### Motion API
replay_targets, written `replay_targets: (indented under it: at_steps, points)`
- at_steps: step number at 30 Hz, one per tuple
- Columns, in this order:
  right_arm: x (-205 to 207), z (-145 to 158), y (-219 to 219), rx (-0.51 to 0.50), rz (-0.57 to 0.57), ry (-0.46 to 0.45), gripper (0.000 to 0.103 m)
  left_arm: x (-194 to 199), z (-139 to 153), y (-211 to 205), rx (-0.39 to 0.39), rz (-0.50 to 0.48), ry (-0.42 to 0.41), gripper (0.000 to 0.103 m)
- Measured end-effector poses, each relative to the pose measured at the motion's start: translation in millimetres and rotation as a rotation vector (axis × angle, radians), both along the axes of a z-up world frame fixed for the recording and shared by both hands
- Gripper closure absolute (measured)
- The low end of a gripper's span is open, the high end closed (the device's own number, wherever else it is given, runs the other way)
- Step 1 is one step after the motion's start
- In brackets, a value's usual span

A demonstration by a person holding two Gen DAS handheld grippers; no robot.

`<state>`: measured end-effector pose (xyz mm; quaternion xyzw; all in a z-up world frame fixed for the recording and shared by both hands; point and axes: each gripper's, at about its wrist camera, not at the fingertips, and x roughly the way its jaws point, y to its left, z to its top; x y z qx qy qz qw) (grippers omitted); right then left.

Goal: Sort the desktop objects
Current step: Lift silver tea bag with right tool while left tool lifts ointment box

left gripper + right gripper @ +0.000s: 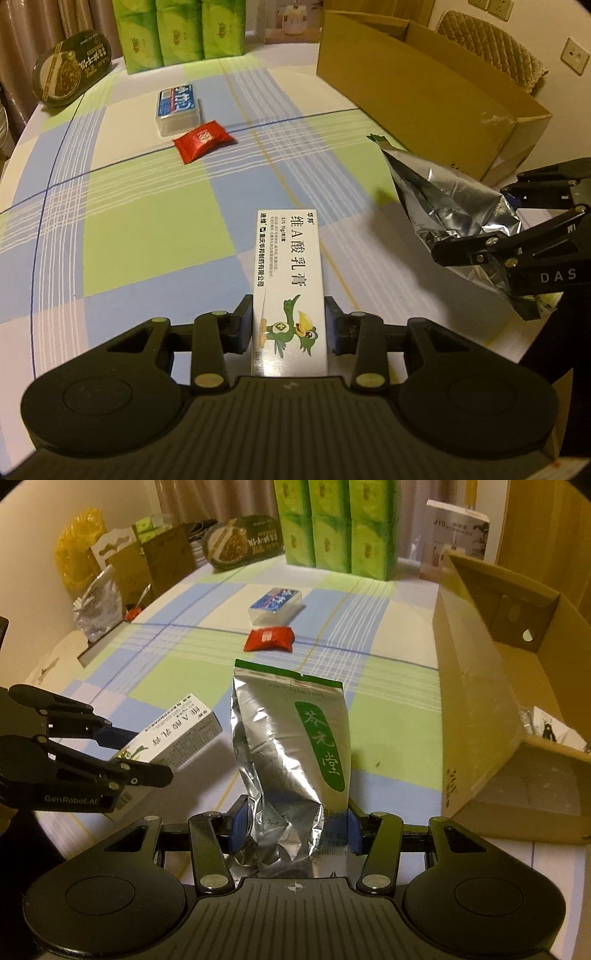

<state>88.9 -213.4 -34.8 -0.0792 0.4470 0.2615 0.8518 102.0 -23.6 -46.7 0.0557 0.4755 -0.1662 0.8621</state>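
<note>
My left gripper is shut on a white ointment box with a green bird picture and holds it above the table; the box also shows in the right wrist view. My right gripper is shut on a silver foil tea bag with a green label; the bag also shows at the right of the left wrist view. A red snack packet and a clear box with a blue label lie further out on the checked tablecloth.
An open cardboard box stands at the right. Green tissue packs and a dark oval noodle bowl stand at the far edge. Bags and small cartons sit beyond the left edge.
</note>
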Motion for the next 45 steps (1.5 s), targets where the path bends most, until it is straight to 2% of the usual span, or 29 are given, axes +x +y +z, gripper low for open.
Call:
replay_targets:
  at_steps: [13,45]
  points:
    - [-11.8,10.3,-16.8,0.034,-0.026,-0.021,0.055,-13.7,16.4,-11.6,0.01,-0.01,-0.027,0.07]
    - [-17.9,17.9,-32.3,0.067,-0.058,-0.037,0.055,-21.7,20.7,-25.7,0.003,-0.037,-0.038,0.07]
